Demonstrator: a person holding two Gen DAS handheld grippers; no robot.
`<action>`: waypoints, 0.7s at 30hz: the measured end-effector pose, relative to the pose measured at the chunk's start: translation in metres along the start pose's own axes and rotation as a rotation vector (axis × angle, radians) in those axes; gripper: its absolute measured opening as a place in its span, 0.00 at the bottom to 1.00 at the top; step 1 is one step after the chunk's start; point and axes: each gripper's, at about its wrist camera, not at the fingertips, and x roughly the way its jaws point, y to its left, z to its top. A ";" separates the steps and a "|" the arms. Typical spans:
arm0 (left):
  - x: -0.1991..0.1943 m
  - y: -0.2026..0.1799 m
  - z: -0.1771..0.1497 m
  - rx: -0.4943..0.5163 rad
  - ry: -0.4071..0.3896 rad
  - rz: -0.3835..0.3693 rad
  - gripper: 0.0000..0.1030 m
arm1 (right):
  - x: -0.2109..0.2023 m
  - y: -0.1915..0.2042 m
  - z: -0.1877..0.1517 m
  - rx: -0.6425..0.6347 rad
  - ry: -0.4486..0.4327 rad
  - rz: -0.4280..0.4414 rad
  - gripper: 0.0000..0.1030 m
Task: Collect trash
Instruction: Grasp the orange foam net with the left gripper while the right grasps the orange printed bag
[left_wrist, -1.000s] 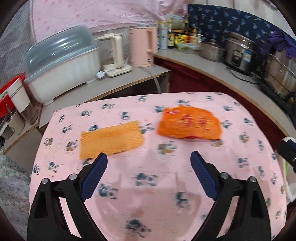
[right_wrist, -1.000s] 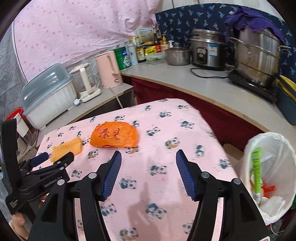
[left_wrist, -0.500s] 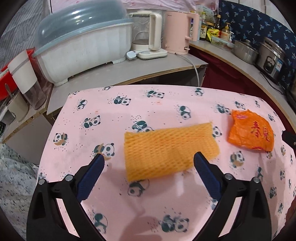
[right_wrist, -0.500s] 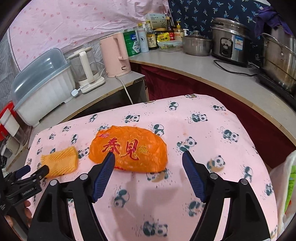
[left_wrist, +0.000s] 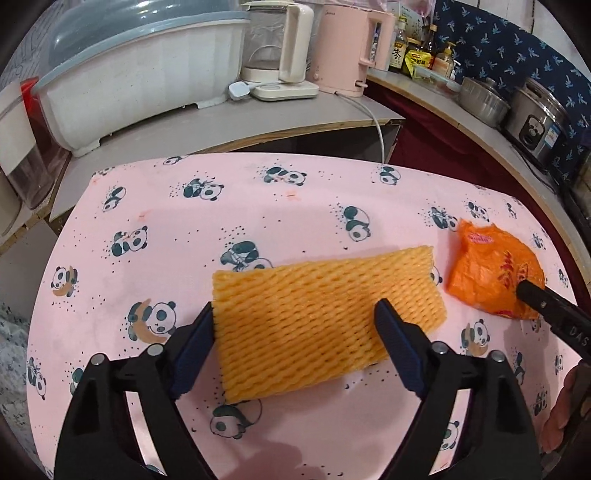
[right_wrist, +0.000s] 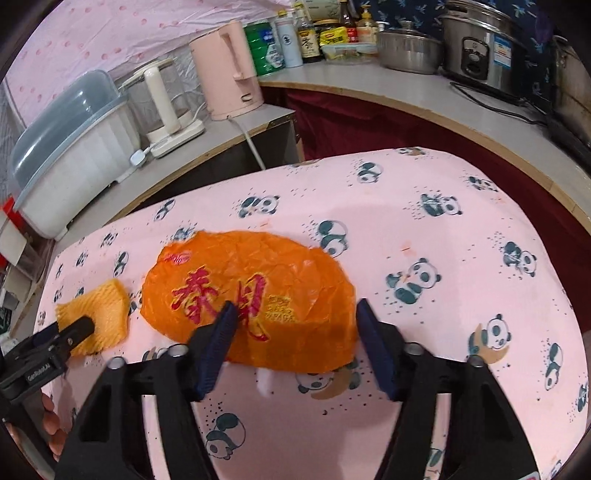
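A yellow-orange foam net sleeve (left_wrist: 325, 321) lies flat on the pink panda-print tablecloth (left_wrist: 229, 206). My left gripper (left_wrist: 295, 325) is open, its jaws on either side of the sleeve's near part. An orange plastic bag with red characters (right_wrist: 251, 295) lies to the right of the sleeve; it also shows in the left wrist view (left_wrist: 491, 277). My right gripper (right_wrist: 293, 325) is open, its jaws astride the bag's near right part. The sleeve (right_wrist: 99, 314) and the left gripper's finger (right_wrist: 66, 332) show at the left of the right wrist view.
Behind the table a counter holds a covered white dish rack (left_wrist: 140, 62), a white blender (left_wrist: 280, 55), a pink kettle (right_wrist: 229, 66), bottles (right_wrist: 291, 33), a steel pot (right_wrist: 410, 48) and a rice cooker (right_wrist: 480, 48). The table edge curves close on the right.
Both grippers have moved forward and down. The left now has the foam sleeve between its open jaws, the right has the orange bag between its open jaws. The trash bag has left the right view.
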 end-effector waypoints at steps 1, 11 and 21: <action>-0.001 -0.002 0.000 0.008 -0.005 -0.002 0.66 | 0.002 0.002 -0.001 -0.010 0.003 -0.003 0.46; -0.014 -0.008 -0.001 -0.005 -0.007 0.000 0.12 | -0.010 0.005 -0.009 -0.012 -0.015 0.004 0.12; -0.059 -0.034 -0.010 0.028 -0.051 -0.038 0.10 | -0.070 -0.018 -0.011 0.026 -0.120 -0.036 0.09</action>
